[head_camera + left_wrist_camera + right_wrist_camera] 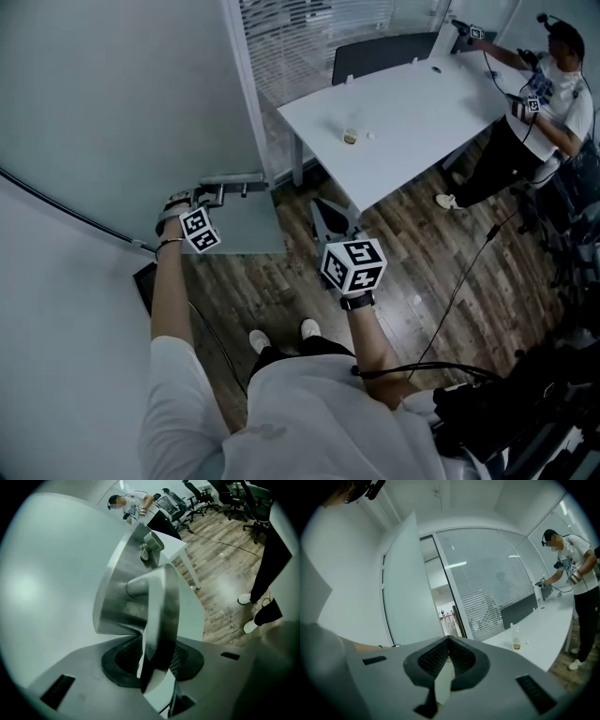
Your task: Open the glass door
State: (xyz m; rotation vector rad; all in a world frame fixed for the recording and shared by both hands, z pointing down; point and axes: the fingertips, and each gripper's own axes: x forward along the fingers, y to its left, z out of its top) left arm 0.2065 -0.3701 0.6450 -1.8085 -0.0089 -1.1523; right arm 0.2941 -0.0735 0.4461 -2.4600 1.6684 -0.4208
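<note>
The frosted glass door [112, 112] fills the left of the head view and stands swung partly open. Its metal lever handle [159, 611] sits on a steel plate [117, 597] on the door [51, 597]. My left gripper [157, 663] is shut on that lever, which runs upright between the pads. In the head view the left gripper [208, 197] reaches the handle [232, 190] at the door's edge. My right gripper [330, 223] hovers to the right of it, shut and empty. From the right gripper [447, 660] I see the door leaf [405, 588] and the open doorway beyond.
A white table [403, 112] with a small bottle [351, 136] stands just beyond the door. A dark chair [384, 52] and a glass wall with blinds [309, 37] lie behind it. Another person [544, 103] works at the table's right end. A cable [469, 272] crosses the wooden floor.
</note>
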